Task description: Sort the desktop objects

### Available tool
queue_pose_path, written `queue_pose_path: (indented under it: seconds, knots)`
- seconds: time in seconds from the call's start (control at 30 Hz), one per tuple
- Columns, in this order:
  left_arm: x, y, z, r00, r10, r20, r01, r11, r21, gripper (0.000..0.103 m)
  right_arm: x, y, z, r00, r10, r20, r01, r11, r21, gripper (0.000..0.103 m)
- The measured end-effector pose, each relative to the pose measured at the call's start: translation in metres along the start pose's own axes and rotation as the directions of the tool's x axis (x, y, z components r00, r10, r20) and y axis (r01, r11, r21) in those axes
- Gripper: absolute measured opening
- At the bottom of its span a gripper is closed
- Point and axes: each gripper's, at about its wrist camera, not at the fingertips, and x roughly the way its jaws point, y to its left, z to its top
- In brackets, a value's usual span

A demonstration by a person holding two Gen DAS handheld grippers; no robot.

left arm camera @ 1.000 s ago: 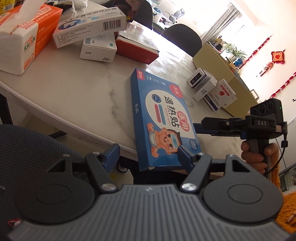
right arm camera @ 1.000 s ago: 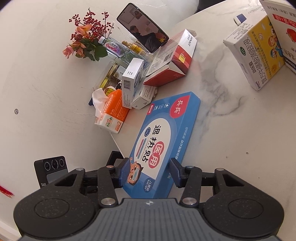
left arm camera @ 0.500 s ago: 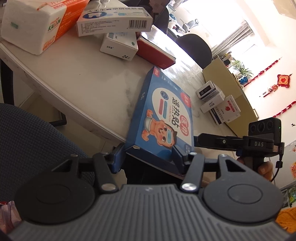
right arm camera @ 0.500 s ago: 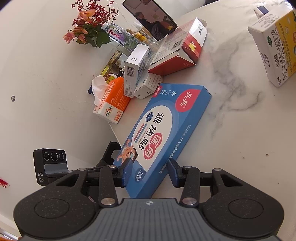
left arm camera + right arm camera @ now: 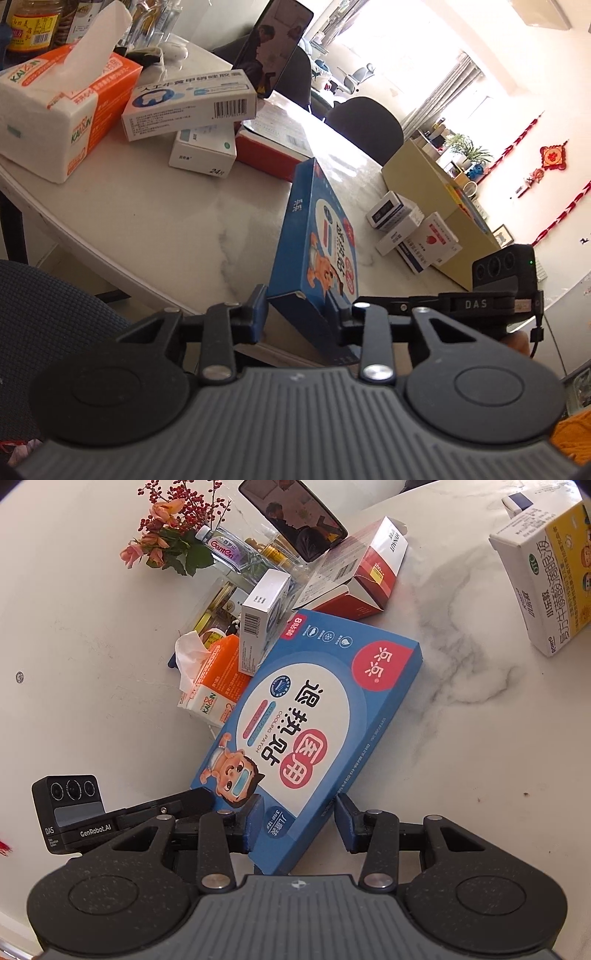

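1. Landmark: the blue cooling-patch box (image 5: 314, 731); all positions below are given relative to it; it is tilted, its far end resting on the marble table (image 5: 480, 738) and its near end raised past the table edge.
2. Left gripper (image 5: 297, 312): jaws closing across the thin dimension of the box's near end; the box sits between the fingers, and both pads appear to be on its faces; treat this as a pinch still being made.
3. Right gripper (image 5: 295, 830): fingers stand on either side of the near end; the left finger lies against the box face; a gap shows between the right finger and the box edge; the jaws are partly spread and do not clamp the box.
4. Beyond the box's far end: a red-and-white carton (image 5: 365, 579), a barcoded white box (image 5: 260, 624) and an orange tissue pack (image 5: 218, 679); the white box stands just beside the far corner.
5. To the far right of the box: a yellow medicine box (image 5: 546, 579), well apart.
6. Risk: the grip is at one end only; the long box may pivot or droop when lifted.
7. Risk: thin cardboard may buckle if the left jaws over-close.
8. Risk: swinging the far end may topple the neighbouring stack.
9. Risk: a slip would likely drop the box off the table edge.
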Motion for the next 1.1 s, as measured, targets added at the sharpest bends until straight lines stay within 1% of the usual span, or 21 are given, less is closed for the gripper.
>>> queue_pose_path:
  seconds: [0.07, 0.17, 0.3, 0.5, 0.63, 0.73, 0.87, 0.97, 1.1]
  knots:
    - [0.0, -0.006, 0.002, 1.0, -0.016, 0.005, 0.016, 1.0, 0.016, 0.026, -0.002, -0.002, 0.001, 1.0, -0.005, 0.008, 0.005, 1.0, 0.005, 0.047]
    - [0.003, -0.013, 0.005, 0.999, -0.043, 0.007, 0.043, 0.999, 0.031, 0.025, -0.006, -0.005, 0.002, 1.0, -0.001, 0.013, 0.001, 1.0, 0.022, 0.05]
    - [0.012, -0.02, 0.006, 0.997, -0.076, -0.014, 0.077, 0.996, 0.042, 0.024, -0.01, -0.005, 0.002, 1.0, 0.0, 0.013, 0.0, 1.0, 0.023, 0.055]
    - [0.023, -0.031, 0.006, 0.993, -0.109, -0.048, 0.112, 0.991, 0.068, 0.023, -0.018, -0.008, 0.003, 1.0, 0.003, 0.016, -0.004, 0.999, 0.042, 0.056]
    - [0.029, -0.036, 0.007, 0.99, -0.124, -0.063, 0.129, 0.988, 0.08, 0.023, -0.029, -0.014, 0.007, 0.999, 0.007, 0.043, -0.01, 0.997, 0.072, 0.057]
    - [0.032, -0.044, 0.008, 0.991, -0.118, -0.065, 0.124, 0.986, 0.11, 0.023, -0.037, -0.018, 0.01, 0.997, 0.042, 0.071, -0.048, 0.995, 0.088, 0.058]
    - [0.038, -0.058, 0.01, 0.992, -0.104, -0.072, 0.115, 0.98, 0.16, 0.024, -0.043, -0.015, 0.017, 0.995, 0.043, 0.09, -0.05, 0.996, 0.08, 0.058]
    - [0.043, -0.069, 0.01, 0.991, -0.105, -0.081, 0.119, 0.973, 0.196, 0.025, -0.046, -0.008, 0.025, 0.994, 0.041, 0.098, -0.047, 0.997, 0.059, 0.062]
    - [0.051, -0.08, 0.011, 0.988, -0.119, -0.097, 0.139, 0.963, 0.229, 0.028, -0.054, 0.002, 0.038, 0.994, 0.019, 0.111, -0.022, 0.999, 0.027, 0.068]
